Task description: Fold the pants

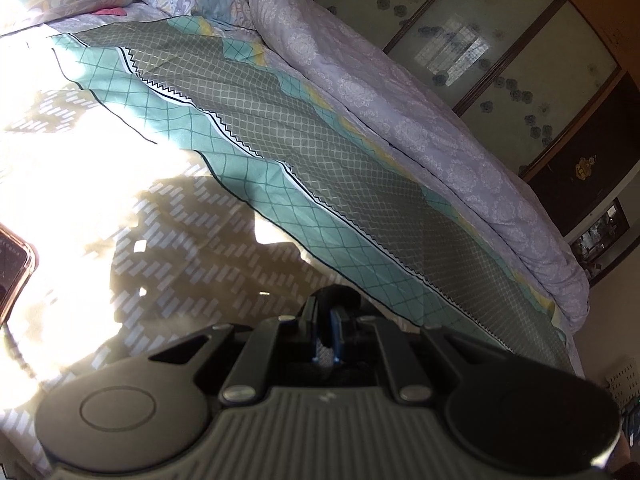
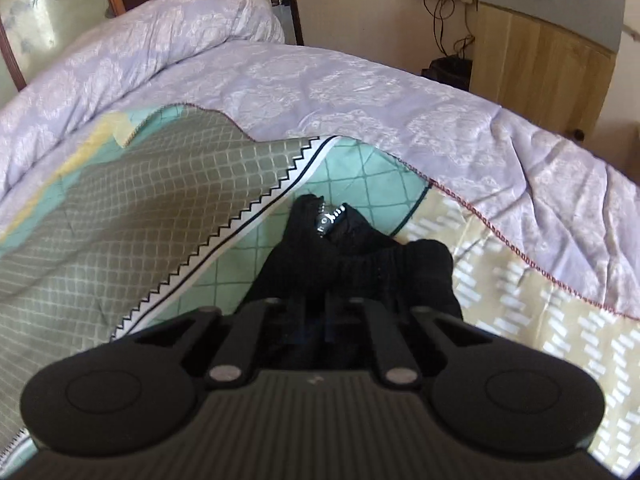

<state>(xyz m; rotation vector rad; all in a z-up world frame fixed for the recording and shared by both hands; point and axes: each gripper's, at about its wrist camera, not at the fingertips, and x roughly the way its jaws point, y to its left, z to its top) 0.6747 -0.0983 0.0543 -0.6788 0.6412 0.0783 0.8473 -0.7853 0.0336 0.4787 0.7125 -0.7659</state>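
The left wrist view looks forward and down along the left gripper (image 1: 326, 336), tilted so the bed sheet (image 1: 280, 152) runs diagonally toward a wardrobe (image 1: 500, 60) beyond, with the fingers close at the bottom edge. The right wrist view sits low over the right gripper (image 2: 316, 312), facing steeply down at the sheet and black pants (image 2: 352, 268) just ahead. Both views share the patterned sheet and the lilac quilt (image 2: 320, 92) behind it.
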